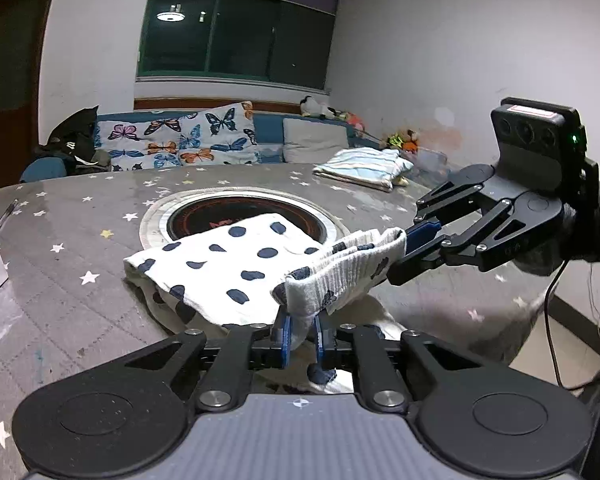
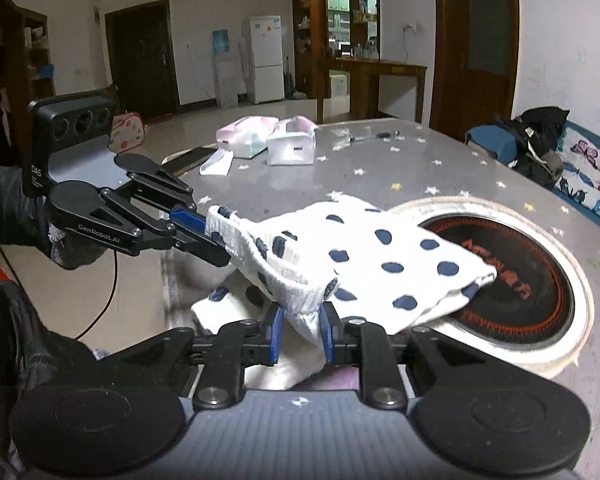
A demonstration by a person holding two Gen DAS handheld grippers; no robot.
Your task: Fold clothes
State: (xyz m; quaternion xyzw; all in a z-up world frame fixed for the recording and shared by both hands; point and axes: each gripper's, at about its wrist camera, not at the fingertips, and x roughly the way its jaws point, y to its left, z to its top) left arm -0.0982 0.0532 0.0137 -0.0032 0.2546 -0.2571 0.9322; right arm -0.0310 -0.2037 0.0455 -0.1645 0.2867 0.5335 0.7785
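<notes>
Two hand-held grippers, left [image 1: 300, 330] and right [image 2: 300, 330], each pinching the ribbed hem of a white, navy-spotted garment [image 1: 236, 264]

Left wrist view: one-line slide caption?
Both grippers, left and right, pinch the polka-dot garment over the star-print table.

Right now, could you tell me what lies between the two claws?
Only the ribbed edge of the polka-dot garment spans from the left claw to the right claw; each is shut on it. Both wrist views show this.
</notes>
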